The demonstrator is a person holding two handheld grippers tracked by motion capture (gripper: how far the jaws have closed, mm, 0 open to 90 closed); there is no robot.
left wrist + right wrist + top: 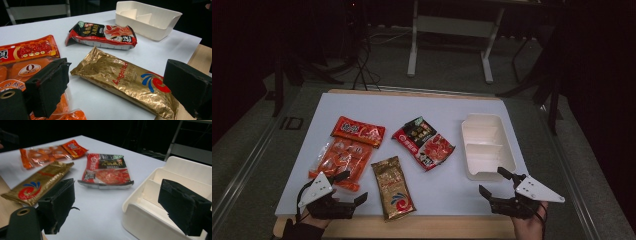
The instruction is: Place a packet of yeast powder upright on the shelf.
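gold packet (393,188) flat, near edge; white tray (488,146) empty.

The white-topped bench (362,105) carries an orange pack (343,159) ahead of the left tongs (346,189), a gold pouch (393,188) and red packet (424,142) between both tongs, and a white tray (508,159) ahead of the right tongs (493,182).

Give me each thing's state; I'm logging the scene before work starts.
Left claw: open, holds nothing, over the near table edge.
Right claw: open, holds nothing, beside the tray.
Tray: upright, empty.
Gold pack: flat, sealed, overhanging the white mat's near edge.
Red-black pack: flat, sealed.
Orange pack: flat, sealed, its far end under the red pack.
Red pack: flat, lying on the orange pack's far end.
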